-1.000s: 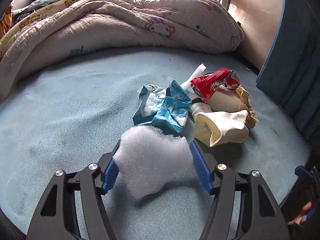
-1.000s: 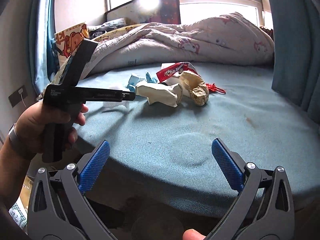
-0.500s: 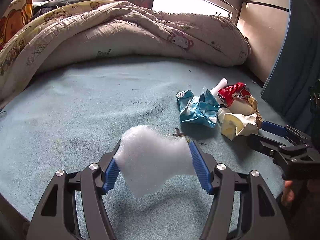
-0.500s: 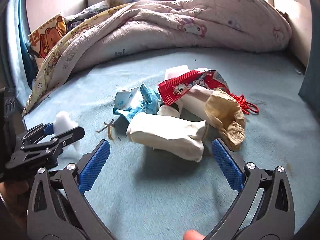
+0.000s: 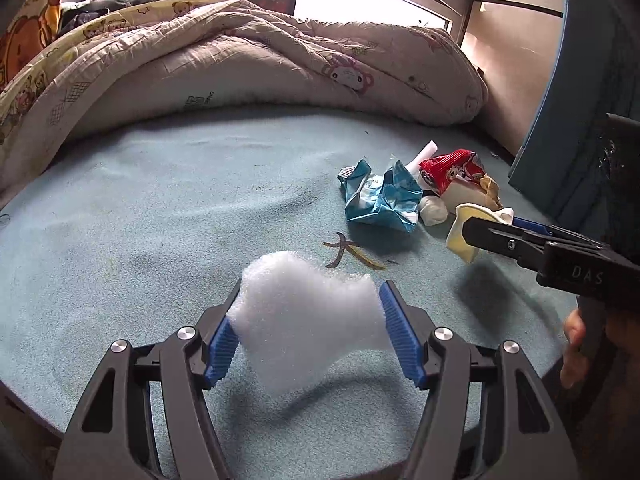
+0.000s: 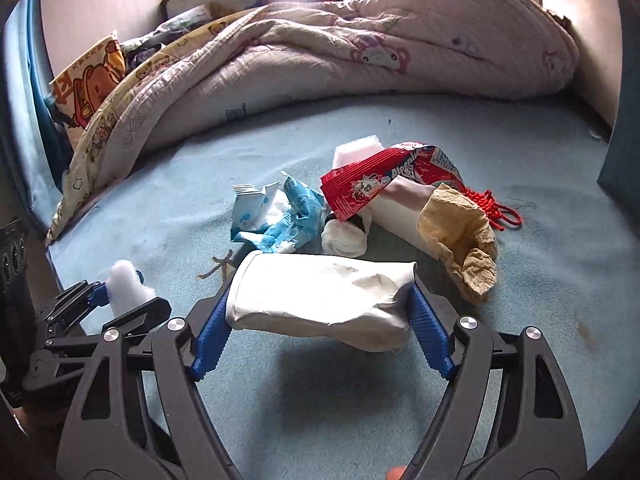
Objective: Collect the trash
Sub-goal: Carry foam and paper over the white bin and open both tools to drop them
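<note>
My left gripper [image 5: 310, 332] is shut on a white foam wad [image 5: 308, 316], held above the blue bed sheet [image 5: 160, 220]. It also shows in the right wrist view [image 6: 124, 292] at lower left. My right gripper [image 6: 320, 320] is closed around a crumpled cream paper bag [image 6: 320, 300]. Behind it lies the trash pile: a blue-white wrapper [image 6: 276, 216], a red snack wrapper [image 6: 372, 184], a white wad [image 6: 344, 240], a brown paper [image 6: 464, 240] and a red cord [image 6: 496, 208].
A rumpled quilt [image 5: 260, 64] runs along the far side of the bed. A dark blue curtain [image 5: 576, 120] hangs at the right. A small twig-like scrap [image 5: 352, 252] lies on the sheet. A cartoon pillow [image 6: 88, 80] sits at the far left.
My right gripper moved forward and closed on the cream paper bag. My left gripper pulled back from the pile, still holding the foam wad.
</note>
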A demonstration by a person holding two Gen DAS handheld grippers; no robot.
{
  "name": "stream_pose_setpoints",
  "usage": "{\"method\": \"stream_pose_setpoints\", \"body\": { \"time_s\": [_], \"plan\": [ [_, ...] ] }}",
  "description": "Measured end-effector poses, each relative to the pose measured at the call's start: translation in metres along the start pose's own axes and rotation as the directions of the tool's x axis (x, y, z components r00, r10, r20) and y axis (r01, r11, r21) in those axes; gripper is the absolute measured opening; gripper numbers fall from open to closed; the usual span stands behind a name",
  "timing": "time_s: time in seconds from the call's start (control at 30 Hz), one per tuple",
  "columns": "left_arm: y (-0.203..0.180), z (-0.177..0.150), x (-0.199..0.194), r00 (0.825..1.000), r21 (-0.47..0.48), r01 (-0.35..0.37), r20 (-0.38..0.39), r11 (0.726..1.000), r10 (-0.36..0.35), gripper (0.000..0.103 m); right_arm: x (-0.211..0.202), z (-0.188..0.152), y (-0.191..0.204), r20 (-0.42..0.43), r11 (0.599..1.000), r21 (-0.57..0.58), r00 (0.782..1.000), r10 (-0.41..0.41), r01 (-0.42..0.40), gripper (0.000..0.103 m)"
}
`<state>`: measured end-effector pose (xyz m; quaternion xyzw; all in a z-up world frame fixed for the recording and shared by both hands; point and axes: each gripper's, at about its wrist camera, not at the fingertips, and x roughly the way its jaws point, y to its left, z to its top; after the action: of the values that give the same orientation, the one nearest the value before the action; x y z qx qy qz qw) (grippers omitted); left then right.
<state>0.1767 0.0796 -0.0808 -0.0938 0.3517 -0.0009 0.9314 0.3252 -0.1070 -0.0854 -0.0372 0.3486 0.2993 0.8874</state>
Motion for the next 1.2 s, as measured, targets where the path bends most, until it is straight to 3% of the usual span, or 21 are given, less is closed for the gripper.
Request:
{"method": "stream_pose_setpoints", "body": {
  "time_s": [0.53, 0.73, 0.97, 1.2],
  "plan": [
    [-0.049, -0.038, -0.087, 0.998, 0.044, 0.038, 0.044, 0.998, -0.04, 0.064, -0.149, -0.07, 0.022, 0.137, 0.993, -0.11, 0.988, 0.068, -0.053, 0.075],
    [-0.062, -0.074, -0.117, 0.997, 0.061, 0.041, 0.061, 0.997, -0.045, 0.064, -0.185, -0.116, 0.029, 0.179, 0.986, -0.158, 0.981, 0.073, -0.045, 0.075],
    [-0.071, -0.138, -0.121, 0.998, 0.087, 0.058, 0.027, 0.995, -0.06, 0.064, -0.182, -0.186, 0.028, 0.14, 0.984, -0.174, 0.988, 0.069, -0.044, 0.075],
    [-0.074, -0.197, -0.089, 0.995, 0.12, 0.079, -0.071, 0.99, -0.07, 0.064, -0.127, -0.261, 0.005, -0.032, 0.986, -0.16, 0.998, 0.045, -0.05, 0.075]
  ]
}}
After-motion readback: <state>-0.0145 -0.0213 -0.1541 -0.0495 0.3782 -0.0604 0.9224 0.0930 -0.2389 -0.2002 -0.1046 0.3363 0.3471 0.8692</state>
